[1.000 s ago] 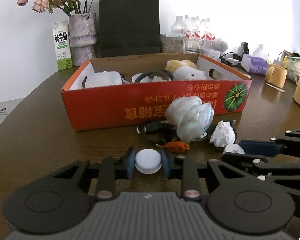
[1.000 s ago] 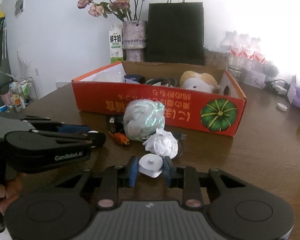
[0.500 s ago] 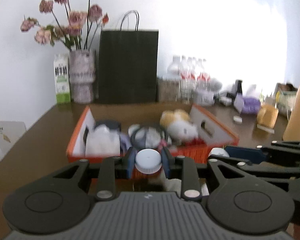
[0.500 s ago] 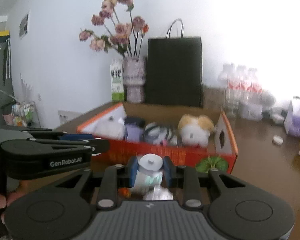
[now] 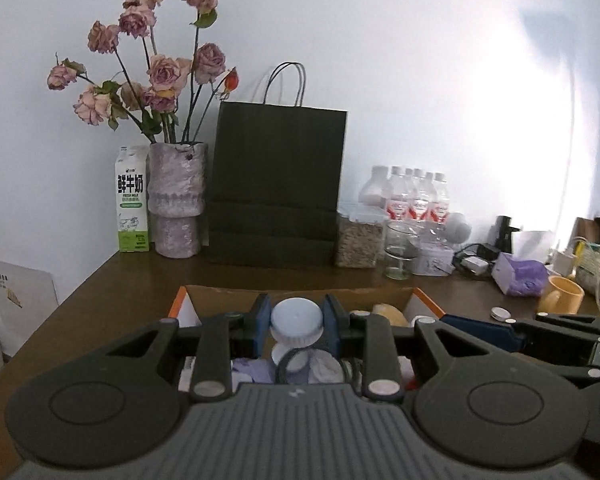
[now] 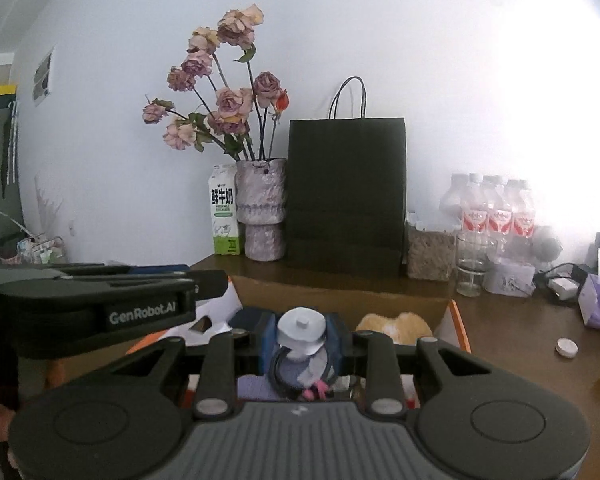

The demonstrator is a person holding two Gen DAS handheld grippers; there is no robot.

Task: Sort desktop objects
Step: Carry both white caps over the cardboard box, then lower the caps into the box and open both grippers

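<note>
Glossy brown wooden table [image 5: 112, 280], matt black paper bag [image 5: 278, 184], ribbed white plastic cap [image 5: 296, 322].

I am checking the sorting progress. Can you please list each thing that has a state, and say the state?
Left tongs: shut on a white bottle cap, above the box.
Right tongs: shut on a white knobbed cap, above the box.
Orange cardboard box: open, partly filled.
Plush toy: lying in the box.
Black paper bag: upright, handles up.
Milk carton: upright, closed.
Glass jar: upright, looks empty.
Small white cap: lying loose on the table.
</note>
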